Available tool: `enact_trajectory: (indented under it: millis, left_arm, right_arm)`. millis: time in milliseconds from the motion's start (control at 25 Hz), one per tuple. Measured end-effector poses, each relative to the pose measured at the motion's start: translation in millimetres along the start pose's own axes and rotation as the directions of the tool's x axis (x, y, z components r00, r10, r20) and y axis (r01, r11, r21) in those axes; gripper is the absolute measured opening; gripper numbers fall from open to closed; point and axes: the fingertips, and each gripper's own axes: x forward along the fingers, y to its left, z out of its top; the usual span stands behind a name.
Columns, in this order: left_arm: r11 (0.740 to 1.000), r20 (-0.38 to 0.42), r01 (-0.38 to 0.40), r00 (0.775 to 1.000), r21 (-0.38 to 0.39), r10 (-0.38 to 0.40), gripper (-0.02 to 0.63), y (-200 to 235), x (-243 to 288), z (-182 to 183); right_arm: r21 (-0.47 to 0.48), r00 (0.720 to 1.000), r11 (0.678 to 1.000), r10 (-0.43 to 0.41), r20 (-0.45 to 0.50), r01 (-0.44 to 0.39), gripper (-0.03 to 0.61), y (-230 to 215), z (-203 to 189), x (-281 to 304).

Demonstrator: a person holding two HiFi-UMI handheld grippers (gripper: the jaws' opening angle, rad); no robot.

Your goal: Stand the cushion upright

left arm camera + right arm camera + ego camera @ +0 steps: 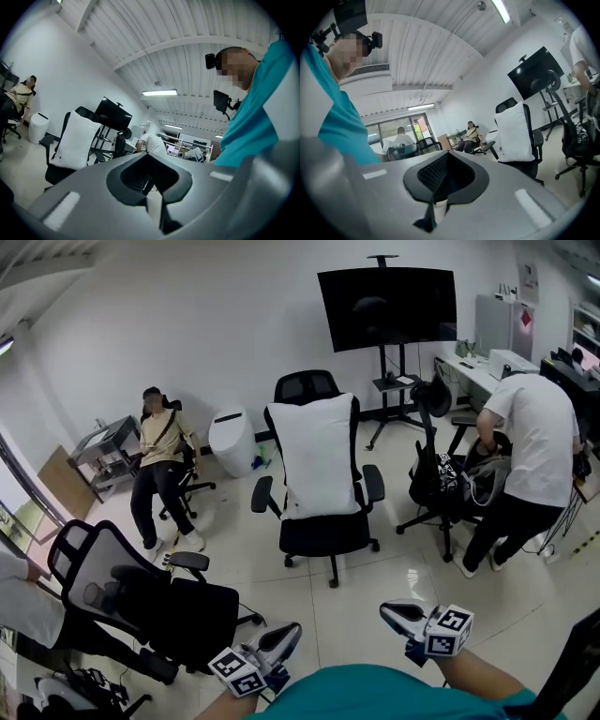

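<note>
The white cushion [317,457] stands upright against the back of a black office chair [323,532] in the middle of the room. It also shows in the left gripper view as the cushion [75,139] and in the right gripper view as the cushion [514,132]. Both grippers are well short of it, close to my body at the bottom of the head view. My left gripper [289,634] is shut with nothing held, and the left gripper [153,206] shows only a thin slit between its jaws. My right gripper [394,613] is also shut and empty, seen as the right gripper [436,208].
A second black mesh chair [141,601] stands at lower left, near my left gripper. A seated person [164,465] is at the left wall beside a white bin [232,440]. Another person [525,465] bends over a loaded chair [441,479] at right. A screen on a stand [386,306] is behind.
</note>
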Motion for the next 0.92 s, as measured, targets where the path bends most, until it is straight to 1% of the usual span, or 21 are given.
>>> enact_trajectory:
  millis: [160, 280, 600, 920]
  left_arm:
    - [1.0, 0.02, 0.007, 1.0, -0.013, -0.006, 0.012, 6.8, -14.4, 2.5]
    - [1.0, 0.036, 0.017, 0.999, -0.011, -0.016, 0.012, 6.7, -18.8, 5.7]
    - [1.0, 0.069, -0.002, 0.998, 0.0, 0.002, 0.012, 6.9, -26.9, 13.1]
    - [1.0, 0.073, -0.01, 0.997, 0.003, 0.01, 0.012, 0.2, -24.1, 12.3]
  right_arm:
    - [-0.038, 0.999, 0.999, -0.006, -0.033, 0.005, 0.0, 16.5, -5.4, 14.4]
    - [-0.054, 0.999, 0.998, -0.009, -0.048, 0.007, 0.0, 20.9, -4.2, 17.8]
    - [-0.098, 0.998, 0.995, 0.009, -0.066, -0.016, 0.0, 24.7, 4.9, 21.0]
    - [-0.112, 0.997, 0.993, 0.015, -0.075, -0.023, 0.0, 21.8, 7.0, 14.1]
